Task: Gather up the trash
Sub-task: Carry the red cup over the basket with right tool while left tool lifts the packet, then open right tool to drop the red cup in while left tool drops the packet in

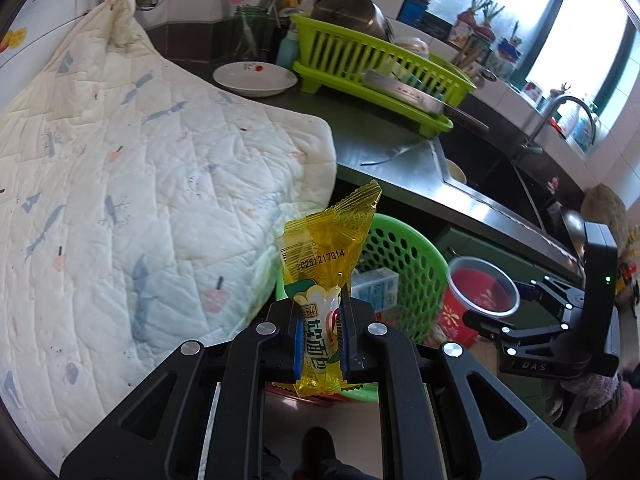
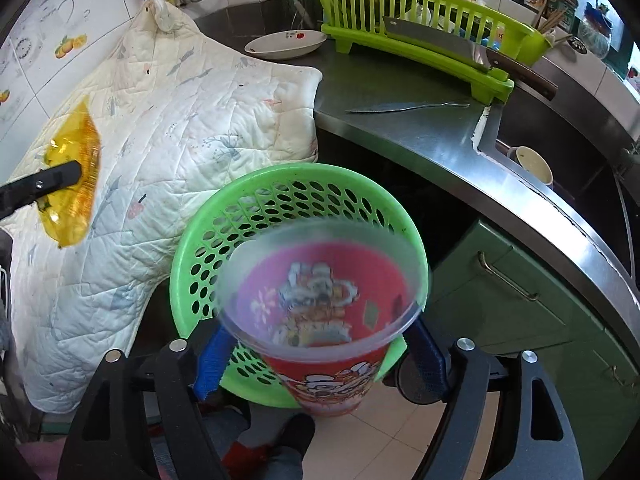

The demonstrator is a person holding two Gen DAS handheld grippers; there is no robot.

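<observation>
My left gripper is shut on a yellow snack wrapper, which stands upright between the blue pads; from the right wrist the wrapper shows at the far left, off to the side of the basket. A green perforated basket sits on the floor below, with a small carton inside. My right gripper hangs over the basket rim with a red printed cup between its fingers. The cup is blurred and the pads stand off its wall, so the jaws are open.
A quilted white cloth drapes over something left of the basket. The steel counter carries a plate, a lime dish rack, a cleaver and a knife. A sink and green cabinet doors lie right.
</observation>
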